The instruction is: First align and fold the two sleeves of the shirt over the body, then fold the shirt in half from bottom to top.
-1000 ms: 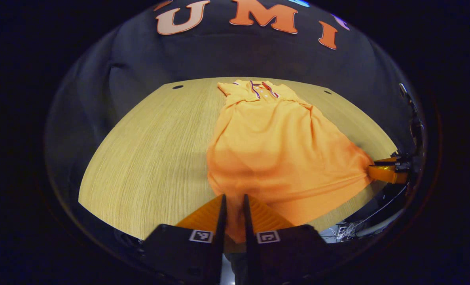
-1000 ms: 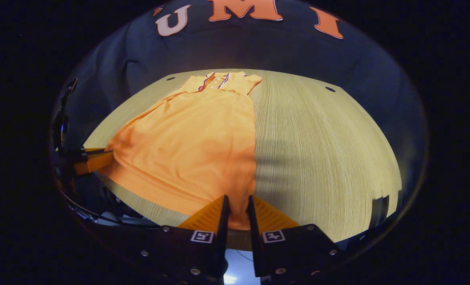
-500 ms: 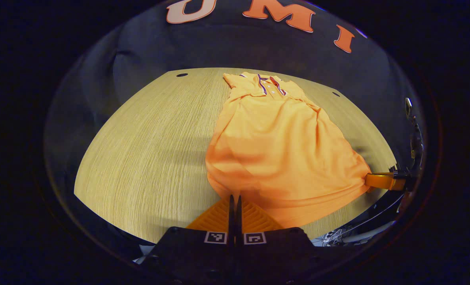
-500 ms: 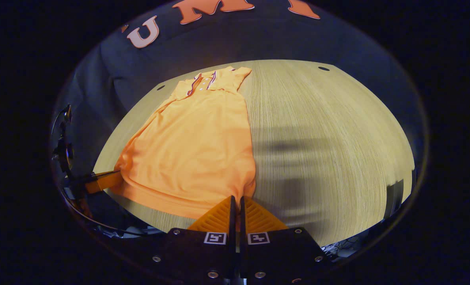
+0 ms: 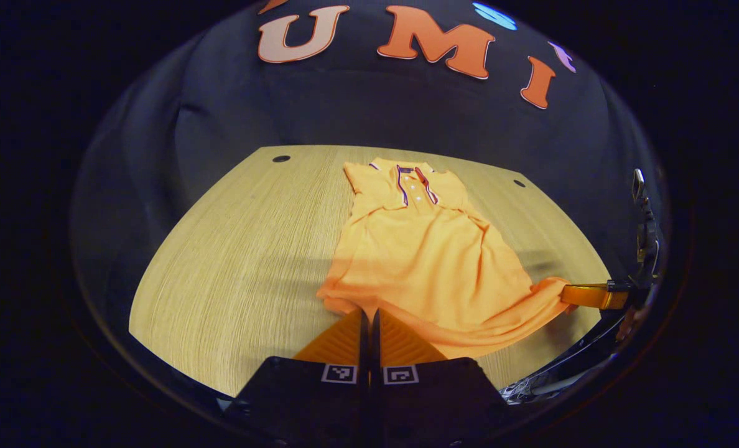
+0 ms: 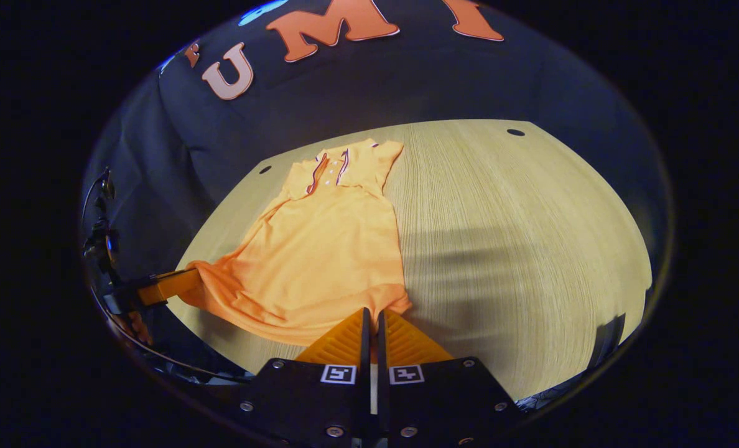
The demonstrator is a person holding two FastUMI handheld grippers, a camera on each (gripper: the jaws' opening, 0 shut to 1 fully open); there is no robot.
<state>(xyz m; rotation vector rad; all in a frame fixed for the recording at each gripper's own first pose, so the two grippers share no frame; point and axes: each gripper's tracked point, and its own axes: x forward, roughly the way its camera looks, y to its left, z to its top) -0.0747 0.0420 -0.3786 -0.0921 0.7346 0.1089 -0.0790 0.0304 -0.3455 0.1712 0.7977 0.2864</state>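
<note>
- Quick update: both my tongs have gone from slightly parted around the hem a second ago to pinched tight on it. My left tongs [image 5: 367, 318] clamp the bottom corner on my left, and my right tongs [image 6: 372, 317] clamp the bottom corner on my right.
- The shirt [image 5: 422, 249] lies on the wooden surface [image 5: 232, 249], collar [image 5: 412, 180] at the far end, near the booth's black wall. Sleeves look already tucked over the body, since the outline is a plain narrow shape with no sleeve sticking out.
- What's changed: the bottom edge has come up off the surface. In the left gripper view the hem sags in a curve between my own tongs and the other pair out at the right edge [image 5: 584, 295], and the visible body looks shorter than it did half a second ago.
- From the right gripper view it's the same story: the hem is stretched from my tongs across to the left pair [image 6: 170, 284], with the cloth bunched a bit at that corner.
- So I reckon the sleeve step is done and the bottom-to-top fold has started. Next I need to carry both corners toward the collar evenly, or the fold will land crooked.
</note>
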